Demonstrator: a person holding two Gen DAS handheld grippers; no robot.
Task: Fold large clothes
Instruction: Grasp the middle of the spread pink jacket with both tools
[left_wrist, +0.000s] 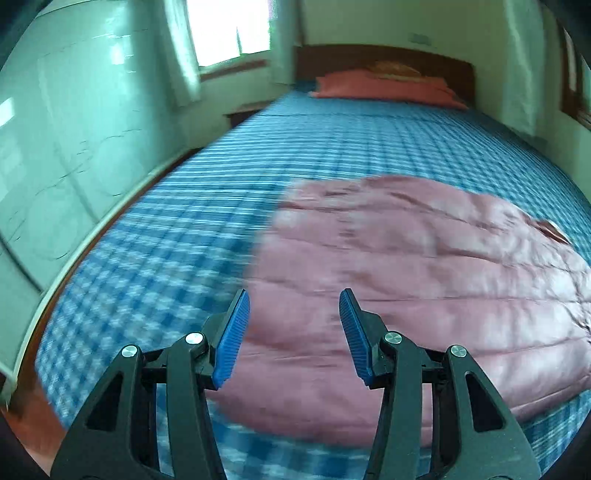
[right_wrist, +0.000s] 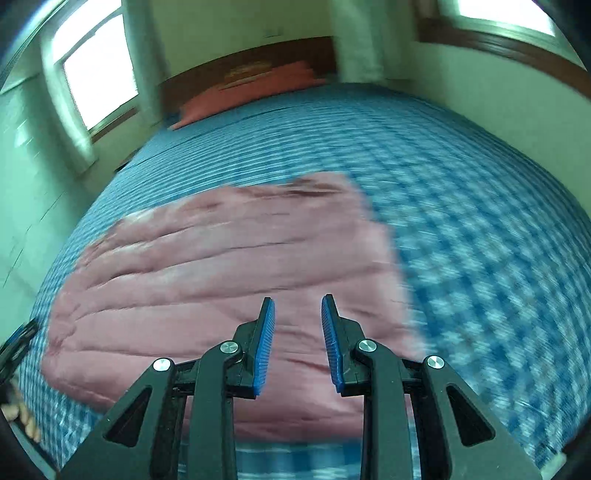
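Two tongs — left tongs (left_wrist: 294, 301) parted wide, right tongs (right_wrist: 297, 306) parted narrower, both gripping nothing. One pink quilted garment (left_wrist: 424, 280) lies flat on the bed (left_wrist: 177, 236), below both. We judge the next fold needs matched corner grips and level lifting. One red pillow (left_wrist: 384, 86) — far end.

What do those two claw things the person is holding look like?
Both look alike. The left gripper and the right gripper each have two flat fingers faced with ribbed blue pads, carried on black plastic arms with triangular cut-outs and round silver pivot pins. No cables or sleeves show.
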